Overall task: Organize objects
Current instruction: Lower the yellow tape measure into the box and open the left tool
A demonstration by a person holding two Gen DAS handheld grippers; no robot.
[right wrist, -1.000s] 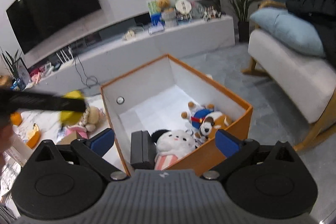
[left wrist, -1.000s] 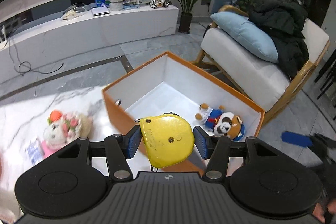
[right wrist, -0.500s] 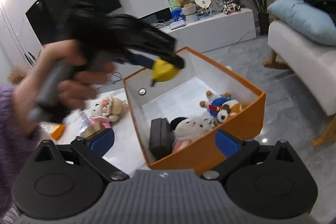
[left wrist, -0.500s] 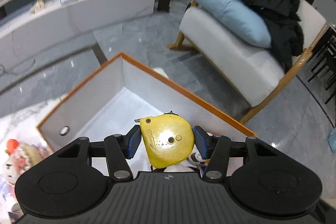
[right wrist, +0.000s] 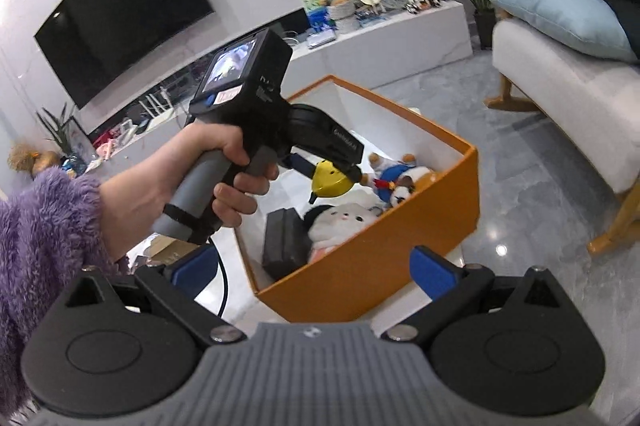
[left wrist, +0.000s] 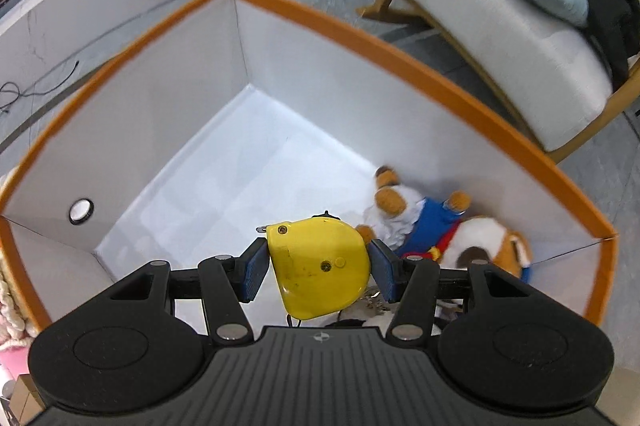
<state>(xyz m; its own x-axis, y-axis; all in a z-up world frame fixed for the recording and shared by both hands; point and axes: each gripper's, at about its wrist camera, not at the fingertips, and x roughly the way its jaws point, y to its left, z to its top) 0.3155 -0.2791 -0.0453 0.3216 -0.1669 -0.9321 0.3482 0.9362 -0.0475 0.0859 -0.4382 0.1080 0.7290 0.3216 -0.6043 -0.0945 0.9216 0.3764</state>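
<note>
left wrist view: the left gripper (left wrist: 318, 268) has its blue pads closed partway on a yellow tape measure (left wrist: 320, 268), one pad pressed to each side of the casing, so the case sits squarely between the jaws. it hangs inside the mouth of the orange box (left wrist: 384, 50), pointing steeply down at the white floor of the box. just past the right-hand jaw lies a plush dog in a blue outfit (left wrist: 436, 226), against the box's wall; ahead of the jaws the floor of the box is bare white.

right wrist view: the right gripper (right wrist: 316, 268) stands wide apart with nothing between its pads, held back outside the box's near corner. beyond its jaws, a hand (right wrist: 192, 178) in a fuzzy purple sleeve (right wrist: 40, 238) grips the handle of the left gripper (right wrist: 332, 178), whose tip with the tape measure (right wrist: 330, 182) is over the box (right wrist: 380, 266). under it in the box lie a white plush (right wrist: 344, 220), a black block (right wrist: 286, 242) and the dog (right wrist: 396, 178).
</note>
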